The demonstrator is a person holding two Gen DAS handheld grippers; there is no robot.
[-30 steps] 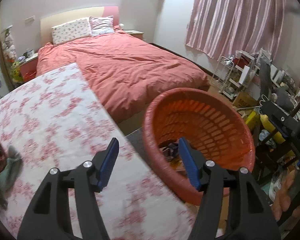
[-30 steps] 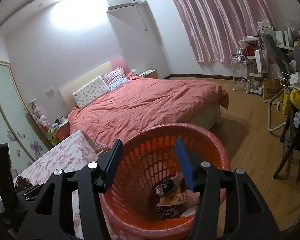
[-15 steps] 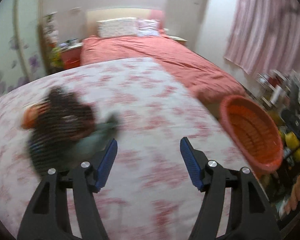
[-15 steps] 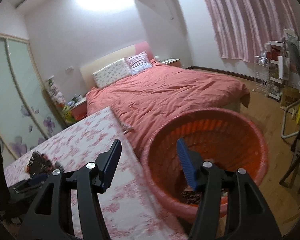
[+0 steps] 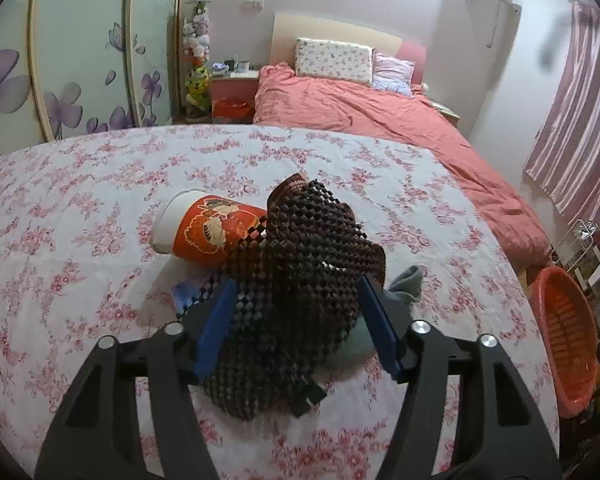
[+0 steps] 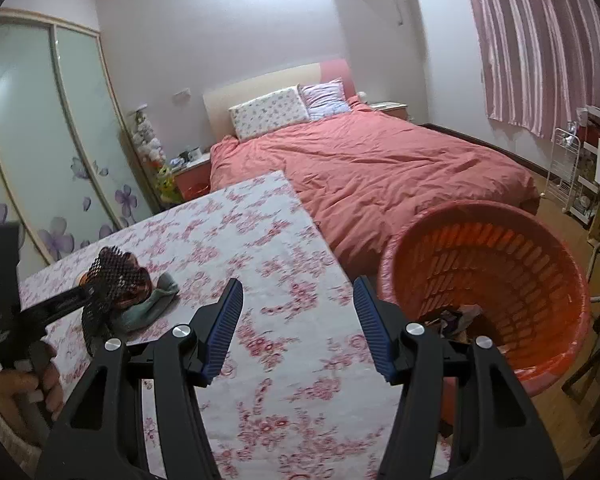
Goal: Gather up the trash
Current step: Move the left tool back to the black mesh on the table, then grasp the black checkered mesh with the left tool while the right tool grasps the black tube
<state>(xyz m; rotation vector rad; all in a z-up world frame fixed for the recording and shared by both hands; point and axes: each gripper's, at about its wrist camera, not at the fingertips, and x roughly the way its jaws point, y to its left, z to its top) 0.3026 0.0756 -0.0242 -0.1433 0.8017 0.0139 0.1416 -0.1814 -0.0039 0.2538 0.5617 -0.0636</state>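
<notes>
A dark brown mesh mat (image 5: 312, 276) lies crumpled on the floral table (image 5: 80, 220). My left gripper (image 5: 296, 300) is open with the mat between its blue fingers. A red paper cup (image 5: 208, 232) lies on its side behind the mat, and a grey-green cloth (image 5: 404, 284) lies to its right. The orange basket (image 6: 496, 276) stands off the table's right edge with some trash in its bottom. My right gripper (image 6: 298, 308) is open and empty over the table edge next to the basket. The mat (image 6: 114, 272) and the left gripper's body also show at the left of the right wrist view.
A bed with a red cover (image 6: 380, 164) lies beyond the table. A wardrobe with flower doors (image 5: 80, 60) is at the left. A white wire rack (image 6: 580, 172) and clutter stand at the right by the pink curtains (image 6: 540, 40).
My left gripper has swung from the basket leftward over the table to the pile and now straddles the mesh mat. My right gripper has drifted left, from over the basket to the table edge.
</notes>
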